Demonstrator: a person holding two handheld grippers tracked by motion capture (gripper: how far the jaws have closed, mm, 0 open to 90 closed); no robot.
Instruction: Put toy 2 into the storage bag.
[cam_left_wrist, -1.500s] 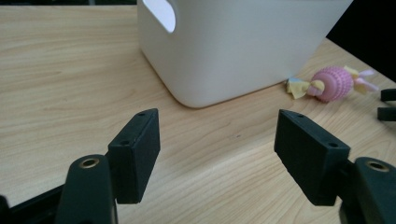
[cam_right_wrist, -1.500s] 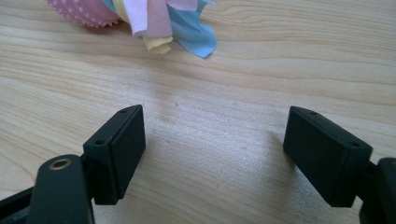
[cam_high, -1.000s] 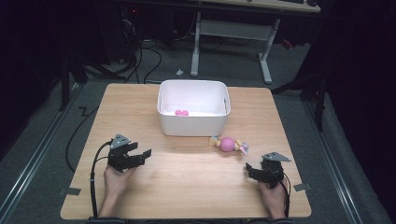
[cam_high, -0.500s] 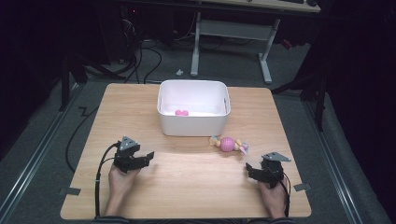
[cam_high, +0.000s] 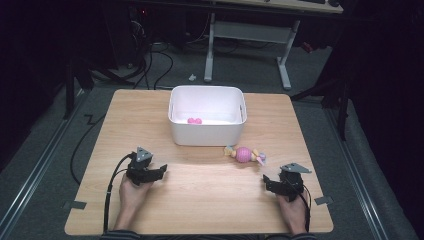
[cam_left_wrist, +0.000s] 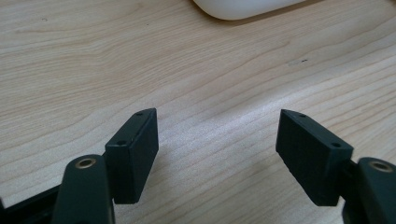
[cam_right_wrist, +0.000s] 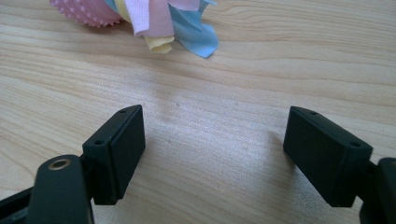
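The left tongs (cam_high: 161, 171) rest low on the wooden surface (cam_high: 200, 200) at about 8 o'clock, jaws spread wide and holding nothing. The right tongs (cam_high: 265, 181) sit at about 4 o'clock, likewise wide open and empty. Near them, toward 11 o'clock, lies the pink spiky ball toy (cam_high: 244, 154) with cloth ribbons (cam_right_wrist: 177, 28) — just beside the white bin's (cam_high: 207, 134) front wall, at its lower right corner. Two small pink balls (cam_high: 194, 121) lie inside the bin.

Bin (cam_high: 207, 131) at table's (cam_high: 200, 200) far middle, ball toy (cam_high: 244, 154) just before it (rightward), two small balls (cam_high: 194, 121) inside bin
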